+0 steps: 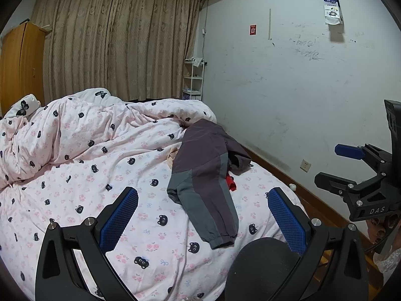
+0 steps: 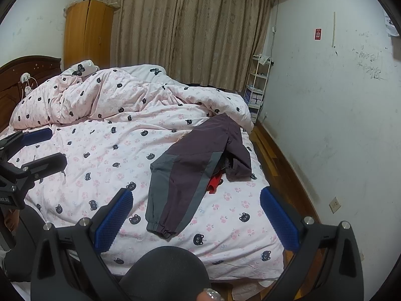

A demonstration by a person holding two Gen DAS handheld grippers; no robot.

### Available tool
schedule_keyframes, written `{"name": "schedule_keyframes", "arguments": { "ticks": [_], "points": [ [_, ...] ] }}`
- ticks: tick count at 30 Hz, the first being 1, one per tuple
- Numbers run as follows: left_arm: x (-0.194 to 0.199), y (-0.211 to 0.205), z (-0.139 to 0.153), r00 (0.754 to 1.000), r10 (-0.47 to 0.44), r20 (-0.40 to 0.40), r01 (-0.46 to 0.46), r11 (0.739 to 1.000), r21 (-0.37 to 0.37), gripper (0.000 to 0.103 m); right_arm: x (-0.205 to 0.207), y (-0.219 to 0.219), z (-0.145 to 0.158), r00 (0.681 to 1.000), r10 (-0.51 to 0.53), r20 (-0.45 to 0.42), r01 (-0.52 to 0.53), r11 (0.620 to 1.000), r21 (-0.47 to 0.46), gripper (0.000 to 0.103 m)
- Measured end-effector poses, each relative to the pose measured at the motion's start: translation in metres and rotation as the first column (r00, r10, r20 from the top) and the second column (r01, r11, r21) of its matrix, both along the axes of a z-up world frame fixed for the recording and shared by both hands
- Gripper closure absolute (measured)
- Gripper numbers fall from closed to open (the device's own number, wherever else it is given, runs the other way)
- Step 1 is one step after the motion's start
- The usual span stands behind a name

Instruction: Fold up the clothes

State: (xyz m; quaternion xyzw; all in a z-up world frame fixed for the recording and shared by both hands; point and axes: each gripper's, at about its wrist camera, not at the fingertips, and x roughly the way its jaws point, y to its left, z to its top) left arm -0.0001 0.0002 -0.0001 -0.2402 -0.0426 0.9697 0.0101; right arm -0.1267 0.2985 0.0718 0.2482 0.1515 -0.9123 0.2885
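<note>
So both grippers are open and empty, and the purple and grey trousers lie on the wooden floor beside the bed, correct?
Not quite. The purple and grey trousers lie on the bed, on the pink cat-print duvet, not on the wooden floor; the right wrist view shows it plainly. The rest holds: the left gripper and the right gripper are both open and empty.

Dark purple trousers [image 2: 193, 165] with grey panels are seen on a pale pink quilt [image 2: 105, 155] printed with black cat faces; something red [image 2: 215, 183] peeks out beside them.
</note>
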Motion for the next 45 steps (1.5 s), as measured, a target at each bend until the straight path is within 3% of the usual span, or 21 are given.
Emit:
{"name": "schedule_keyframes", "arguments": {
  "ticks": [45],
  "points": [
    [-0.012,-0.006,0.003,1.000,0.004,-0.008,-0.004,1.000,-0.012,0.000,-0.011,-0.015,-0.005,0.999,0.022,0.023,-0.023,1.000,0.020,0.000]
  ]
}}
